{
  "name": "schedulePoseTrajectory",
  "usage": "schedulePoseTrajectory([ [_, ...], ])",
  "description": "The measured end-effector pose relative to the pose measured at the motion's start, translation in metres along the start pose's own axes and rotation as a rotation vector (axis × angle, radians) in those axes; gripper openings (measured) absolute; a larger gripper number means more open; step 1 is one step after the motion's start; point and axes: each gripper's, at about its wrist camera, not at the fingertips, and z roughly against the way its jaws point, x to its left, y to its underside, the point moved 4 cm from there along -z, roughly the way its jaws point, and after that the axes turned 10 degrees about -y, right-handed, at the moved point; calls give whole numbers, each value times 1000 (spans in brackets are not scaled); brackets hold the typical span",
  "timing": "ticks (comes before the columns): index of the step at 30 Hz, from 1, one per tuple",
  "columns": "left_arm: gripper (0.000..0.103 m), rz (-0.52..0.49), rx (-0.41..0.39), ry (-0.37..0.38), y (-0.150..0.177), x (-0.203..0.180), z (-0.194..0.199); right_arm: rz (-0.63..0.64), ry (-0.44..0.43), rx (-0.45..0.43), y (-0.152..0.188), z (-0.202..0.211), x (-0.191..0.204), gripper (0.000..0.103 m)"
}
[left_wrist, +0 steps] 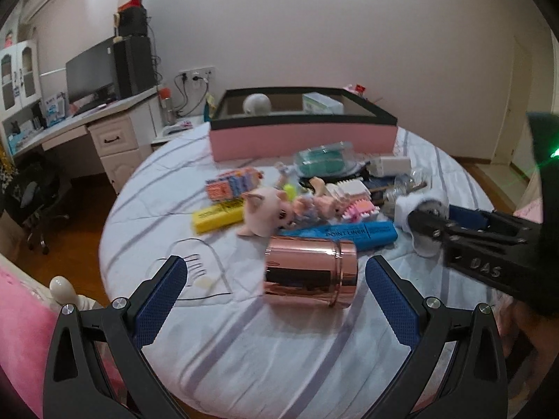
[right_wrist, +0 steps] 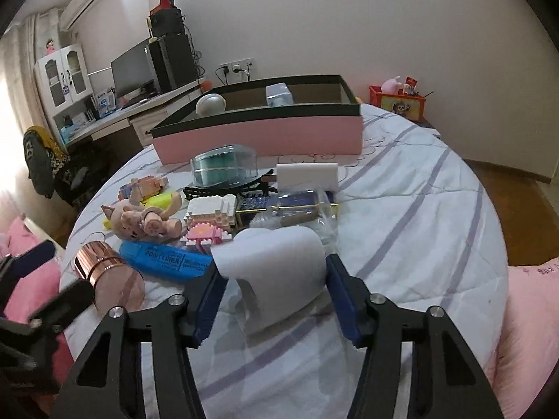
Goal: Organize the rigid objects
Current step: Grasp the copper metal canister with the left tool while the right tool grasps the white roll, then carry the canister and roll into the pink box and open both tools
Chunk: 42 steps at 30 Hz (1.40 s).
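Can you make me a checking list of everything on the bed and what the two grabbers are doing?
Surface: round bed with striped white quilt.
Job's things: copper tin on its side; white mug on its side; blue marker; pink box holding two things.
Clutter: pig toys, brick models, yellow marker, clear case, heaped mid-bed.
Grippers: left gripper open, jaws either side of the tin, not touching; right gripper closed on the mug.
Cables: plugs in wall socket.
Surroundings: desk with monitor, air conditioner.

Left gripper [left_wrist: 276,272] fingers [left_wrist: 167,293] wide apart w/ rose-gold canister [left_wrist: 311,270] lying btwn, untouched, on bed [left_wrist: 244,349], pink box [left_wrist: 300,136] behind clutter.
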Motion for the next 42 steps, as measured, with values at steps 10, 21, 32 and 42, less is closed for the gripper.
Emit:
schedulePoseTrajectory([
  [10,55,4,66,80,5,-12,-33,3,-4,-3,1,8,-6,48],
  [21,54,-30,-20,63,-7,-11,-3,24,5,-63,-9,25,1,48],
  [32,54,9,-270,-46,-67,5,65,83,15,-241,-43,77,29,48],
  [42,55,78,-420,-86,-101,24,113,146,19,-375,-81,118,56,48],
])
